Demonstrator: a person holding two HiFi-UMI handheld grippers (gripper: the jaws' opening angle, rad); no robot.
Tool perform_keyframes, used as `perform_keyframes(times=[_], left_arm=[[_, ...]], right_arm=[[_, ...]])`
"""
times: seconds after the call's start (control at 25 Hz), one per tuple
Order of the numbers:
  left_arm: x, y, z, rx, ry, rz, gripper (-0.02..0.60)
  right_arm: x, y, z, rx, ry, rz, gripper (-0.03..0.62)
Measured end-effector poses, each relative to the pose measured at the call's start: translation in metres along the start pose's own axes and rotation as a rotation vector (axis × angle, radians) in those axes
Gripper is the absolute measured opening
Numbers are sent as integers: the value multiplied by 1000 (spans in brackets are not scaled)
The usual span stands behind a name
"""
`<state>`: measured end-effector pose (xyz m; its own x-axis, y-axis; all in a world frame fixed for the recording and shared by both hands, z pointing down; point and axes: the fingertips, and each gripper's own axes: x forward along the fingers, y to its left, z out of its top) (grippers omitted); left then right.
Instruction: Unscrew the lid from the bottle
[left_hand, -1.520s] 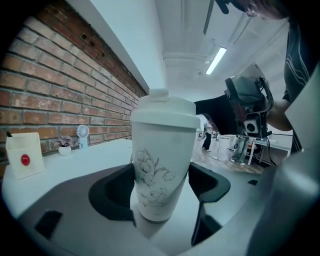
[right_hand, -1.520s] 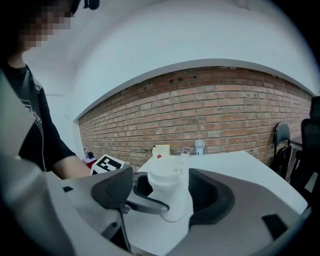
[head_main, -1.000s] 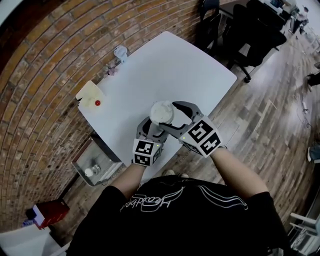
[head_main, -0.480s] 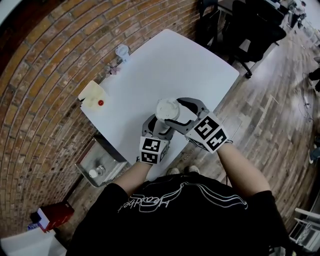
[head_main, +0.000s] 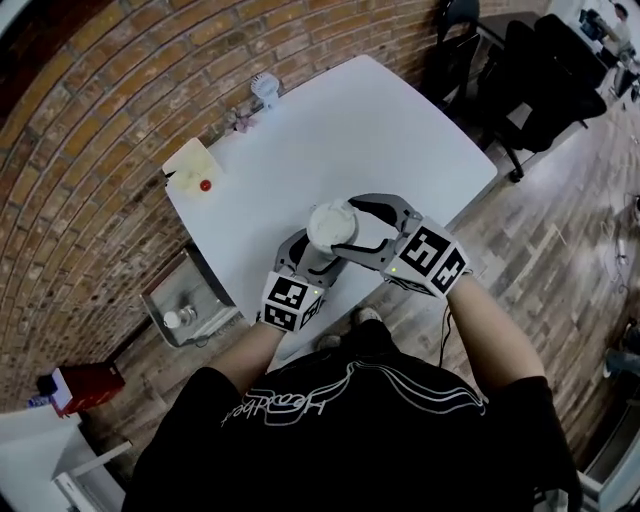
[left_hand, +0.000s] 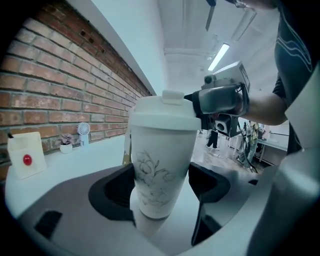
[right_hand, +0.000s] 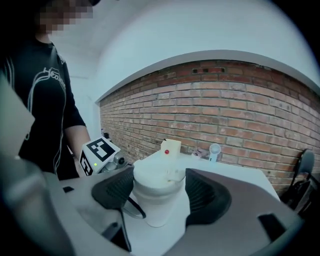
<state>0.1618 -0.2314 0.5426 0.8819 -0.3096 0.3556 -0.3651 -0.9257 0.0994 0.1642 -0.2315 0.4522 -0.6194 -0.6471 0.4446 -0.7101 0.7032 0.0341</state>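
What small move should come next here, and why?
Probably roll the right gripper to turn the lid: its fingers clasp the lid, which sits on the bottle, and the left gripper clamps the bottle's body steady.

White table (head_main: 380, 130) bearing box (head_main: 190, 165), fan (head_main: 265, 90)

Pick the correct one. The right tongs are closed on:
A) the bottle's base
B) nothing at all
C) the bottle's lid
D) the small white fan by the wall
C: in the right gripper view the right tongs clamp both sides of the lid, while the left tongs hold the bottle lower down by its body.
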Motion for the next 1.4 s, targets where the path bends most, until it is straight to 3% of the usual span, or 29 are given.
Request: perform_keyframes(times=[0.56, 0.88, 1.16, 1.4], left_arm=[[2, 2, -3, -16, 28, 36, 359], [-1, 4, -5, -21, 50, 54, 359], [-3, 6, -5, -36, 47, 110, 357], [-1, 7, -7, -47, 50, 139, 357]], right_arm=[[7, -3, -1, -251, 12, 563, 319], [11, -3, -1, -407, 49, 809, 321], [12, 3, 3, -362, 38, 870, 325], [11, 7, 6, -320, 19, 790, 378]])
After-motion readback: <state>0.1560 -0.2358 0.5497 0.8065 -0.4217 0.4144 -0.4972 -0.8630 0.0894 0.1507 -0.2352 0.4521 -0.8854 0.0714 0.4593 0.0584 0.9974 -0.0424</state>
